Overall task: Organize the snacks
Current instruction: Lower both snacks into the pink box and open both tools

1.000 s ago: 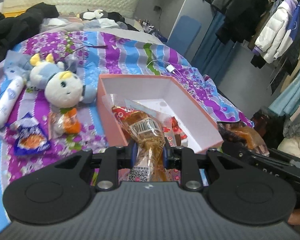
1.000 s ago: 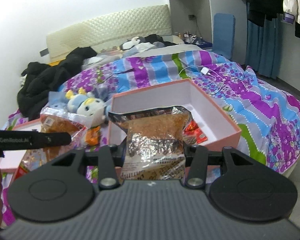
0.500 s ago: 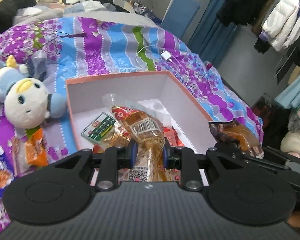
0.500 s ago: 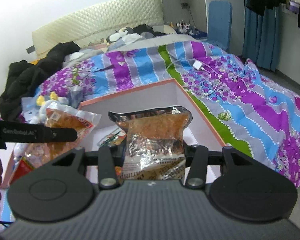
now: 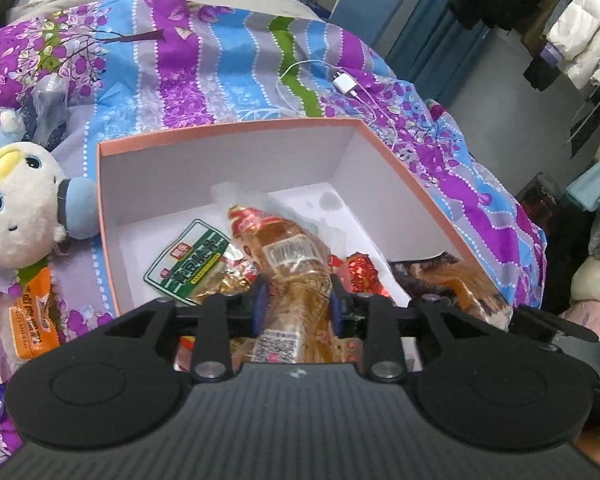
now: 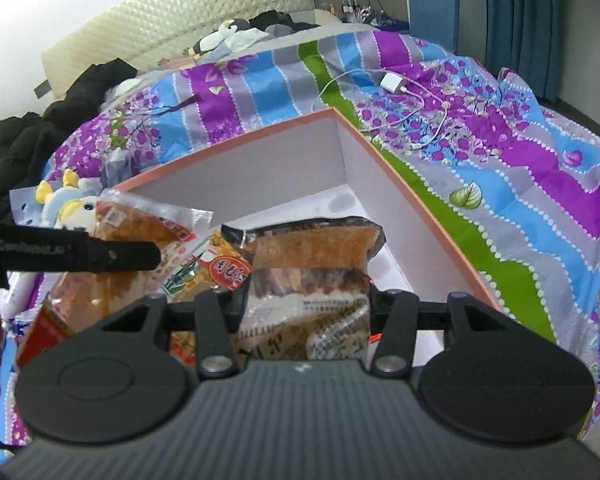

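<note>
A pink box (image 5: 228, 128) with a white inside lies on the bedspread and holds several snack packets, among them a green-label packet (image 5: 188, 260) and a red foil one (image 5: 360, 272). My left gripper (image 5: 297, 304) hovers over the box's near half. Its jaws are opening, with a clear packet of brown snack (image 5: 288, 256) between the blue pads and still touching both. My right gripper (image 6: 306, 300) is over the box's right side. Its jaws are opening too, around a brown and silver packet (image 6: 312, 256) that fills the gap. That packet (image 5: 452, 284) shows at the right in the left wrist view.
A white and blue plush toy (image 5: 16, 200) lies left of the box, with an orange packet (image 5: 32, 320) below it. A white charger and cable (image 5: 346, 85) lie behind the box. Black clothes (image 6: 40, 136) are heaped at the far left, and coats (image 5: 572, 40) hang at the right.
Both grippers have come forward and down over the pink box with their packets. The box now fills the middle of each view, and the left jaws stand slightly wider.
</note>
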Motion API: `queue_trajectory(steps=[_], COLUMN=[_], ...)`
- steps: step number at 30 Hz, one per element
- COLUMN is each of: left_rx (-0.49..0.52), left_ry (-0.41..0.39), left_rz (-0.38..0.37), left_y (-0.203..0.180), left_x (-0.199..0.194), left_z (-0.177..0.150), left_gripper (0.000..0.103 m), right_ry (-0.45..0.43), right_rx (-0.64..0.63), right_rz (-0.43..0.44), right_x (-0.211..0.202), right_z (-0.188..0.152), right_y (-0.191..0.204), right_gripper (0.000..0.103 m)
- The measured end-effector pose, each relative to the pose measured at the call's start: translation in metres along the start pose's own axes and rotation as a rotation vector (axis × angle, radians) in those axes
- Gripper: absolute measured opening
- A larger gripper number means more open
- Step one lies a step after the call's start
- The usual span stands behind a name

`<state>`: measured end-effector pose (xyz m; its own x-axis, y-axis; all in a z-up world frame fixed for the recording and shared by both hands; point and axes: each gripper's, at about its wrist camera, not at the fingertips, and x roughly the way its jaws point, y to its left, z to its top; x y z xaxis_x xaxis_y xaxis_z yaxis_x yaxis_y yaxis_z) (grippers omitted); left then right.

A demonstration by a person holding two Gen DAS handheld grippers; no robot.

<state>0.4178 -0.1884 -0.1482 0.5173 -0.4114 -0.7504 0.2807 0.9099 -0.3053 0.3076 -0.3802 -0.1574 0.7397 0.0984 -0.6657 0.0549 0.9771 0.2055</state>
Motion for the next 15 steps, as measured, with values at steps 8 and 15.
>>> queue_trajectory(steps=[8,15], left_rx=[0.018,0.015], left_ry=[-0.078,-0.151], left_rz=[0.002,0.018], left_y=[-0.003,-0.009], left_x=[-0.052,-0.121], left_z=[-0.008,-0.033], left_gripper=[0.047,0.047], right_ry=[-0.035,-0.089], right_rx=[0.028,0.01], right_rz=[0.012,0.043], right_x=[-0.025,-0.077], right_z=[-0.003,-0.015], right_y=[0.004,0.024], right_gripper=[0.072,0.072])
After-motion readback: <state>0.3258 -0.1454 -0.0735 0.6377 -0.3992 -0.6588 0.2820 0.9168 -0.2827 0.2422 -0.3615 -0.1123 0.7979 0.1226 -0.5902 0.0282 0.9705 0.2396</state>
